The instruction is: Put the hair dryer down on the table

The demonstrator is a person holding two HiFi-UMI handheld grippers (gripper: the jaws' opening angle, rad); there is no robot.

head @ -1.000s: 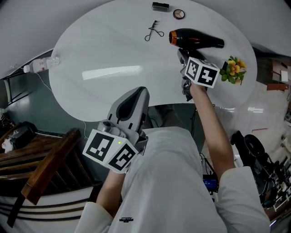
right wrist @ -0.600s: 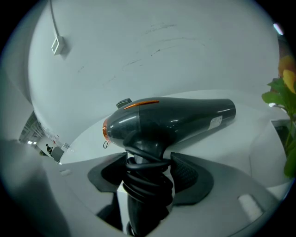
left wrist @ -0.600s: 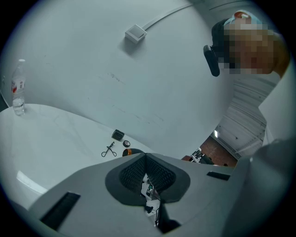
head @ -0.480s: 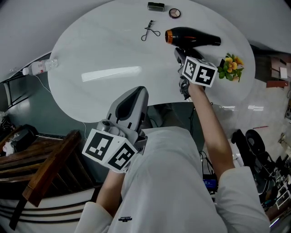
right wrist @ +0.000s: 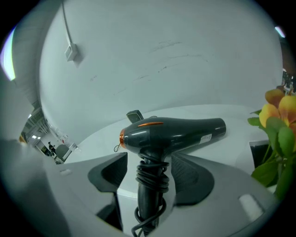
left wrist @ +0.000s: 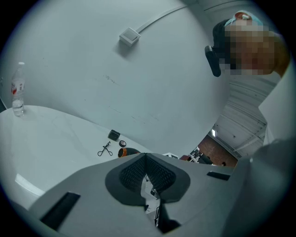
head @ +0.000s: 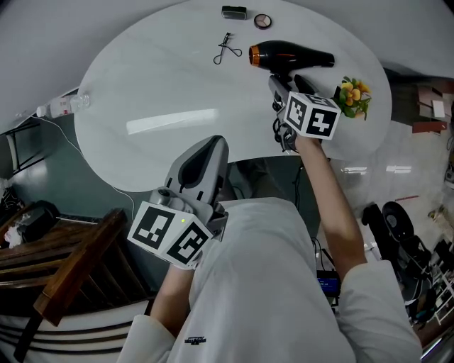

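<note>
Toward the far right of the round, glossy white surface (head: 163, 85) lies the black hair dryer (head: 287, 54), with an orange ring at one end and its cord (right wrist: 150, 178) coiled round the handle. The right gripper (right wrist: 150, 172) has its ribbed fingers (right wrist: 113, 173) apart on either side of that handle, with a gap showing. Yellow flowers (head: 352, 96) sit just beside it, and an eyelash curler (head: 227, 49) and a round compact (head: 262, 20) lie near. The left gripper (left wrist: 146, 159) is pinched together, empty.

The hair dryer (head: 287, 54) lies far out on the table (head: 163, 106), just ahead of my right gripper (head: 286, 85) — eyelash curler (head: 225, 48) to its left, flowers (head: 352, 96) to its right.
</note>
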